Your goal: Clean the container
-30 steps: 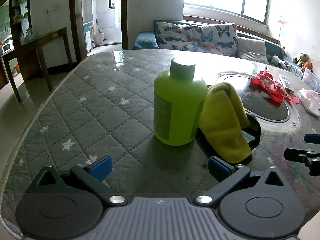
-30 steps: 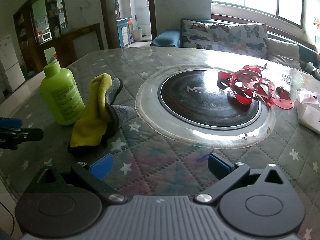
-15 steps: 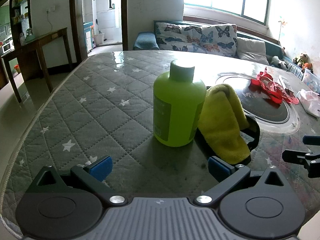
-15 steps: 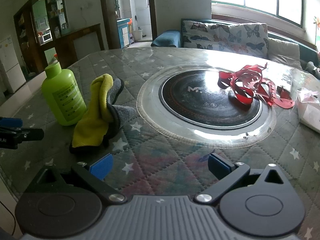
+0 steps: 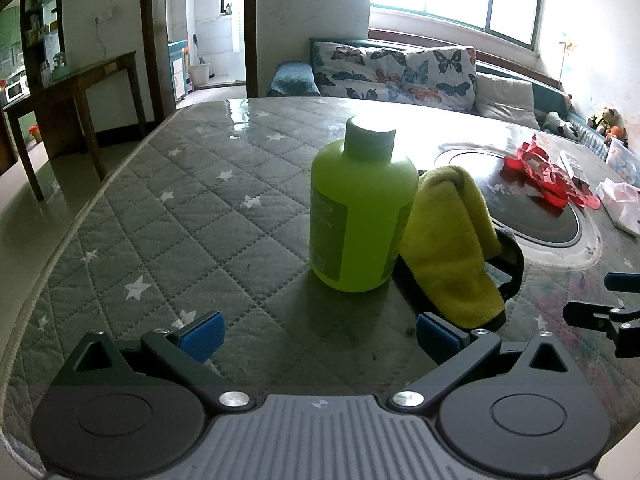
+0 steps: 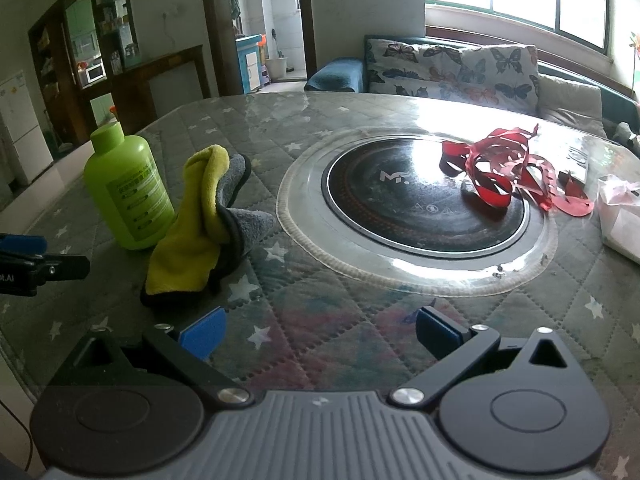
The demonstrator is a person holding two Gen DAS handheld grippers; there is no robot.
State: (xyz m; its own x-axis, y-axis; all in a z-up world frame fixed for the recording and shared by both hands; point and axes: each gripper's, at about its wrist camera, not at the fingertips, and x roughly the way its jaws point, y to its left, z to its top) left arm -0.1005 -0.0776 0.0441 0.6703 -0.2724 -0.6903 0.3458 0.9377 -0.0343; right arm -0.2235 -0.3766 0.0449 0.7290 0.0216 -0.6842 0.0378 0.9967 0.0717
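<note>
Quilted grey star-pattern covering under a glossy clear sheet is noted across the table (image 5: 192, 216), with a sofa and bright window recorded behind. A lime-green bottle (image 5: 360, 216) is found upright, cap on, near the table's left portion. A yellow-and-grey cloth (image 5: 452, 248) is draped just beside it, touching or nearly touching its right flank; contact cannot be confirmed. A round black cooktop (image 6: 424, 200) set in a glass ring is observed well to the right, with red ribbon scraps (image 6: 512, 168) lying on it and a pale bag (image 6: 620, 212) at the far edge.

The left gripper (image 5: 320, 334) is held low over the table, jaws spread wide and empty, with the bottle centred ahead between them. The right gripper (image 6: 320, 332) is likewise spread apart and empty, aimed at the bare covering between cloth and cooktop.

Compared with the view a second earlier, the bottle is seen slightly larger and more central in the left wrist view, and the cloth and bottle are seen marginally nearer in the right wrist view. A slow advance of both grippers is therefore inferred. Nothing on the table is found displaced.

It is judged that the task is at the approach stage: nothing is gripped, no wiping is begun. The bottle is assessed as the probable left-hand target, the cloth as the right-hand one. Tipping of the bottle on first contact is flagged as the principal risk.
</note>
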